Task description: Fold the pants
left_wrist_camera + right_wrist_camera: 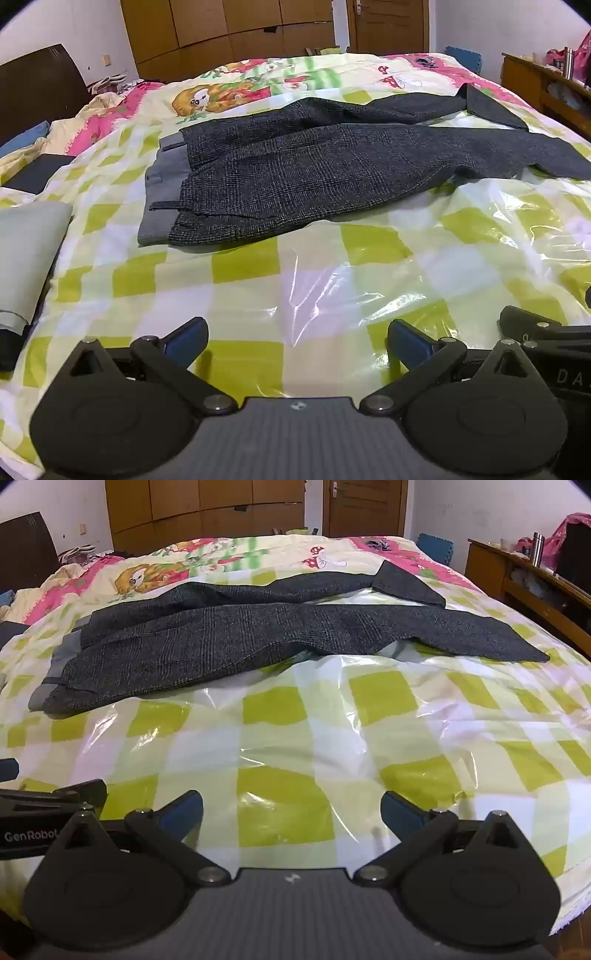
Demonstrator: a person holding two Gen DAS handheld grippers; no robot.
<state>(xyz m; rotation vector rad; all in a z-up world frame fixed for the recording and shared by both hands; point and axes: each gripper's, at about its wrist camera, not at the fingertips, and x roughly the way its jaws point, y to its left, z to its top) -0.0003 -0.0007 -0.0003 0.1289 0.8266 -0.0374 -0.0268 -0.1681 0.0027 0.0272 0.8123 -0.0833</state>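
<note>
While the dark grey checked pants [314,166] lie unfolded across the middle of the bed, their waistband [162,192] is at the left and the two legs run to the right. The far leg bends near its end, so its hem [491,107] points toward the near right, and the near leg ends in a wide hem [509,642] close to the right edge of the bed. Under the pants is a clear plastic sheet [295,738], wrinkled and shiny, which covers a green and white checked bed cover [243,258]. Behind the pants lies a quilt with a cartoon print [221,92], pink and yellow. The left gripper [297,341] hovers over the near part of the bed with its jaws spread wide and nothing between them. The right gripper [291,812] is just beside it, also spread wide and empty. Both are well apart from the pants. A grey folded cloth [29,254] lies at the left edge. At the back stand a wooden wardrobe [229,29] and a door [362,506], and at the right a wooden desk [517,576] bears a metal bottle [537,548].
</note>
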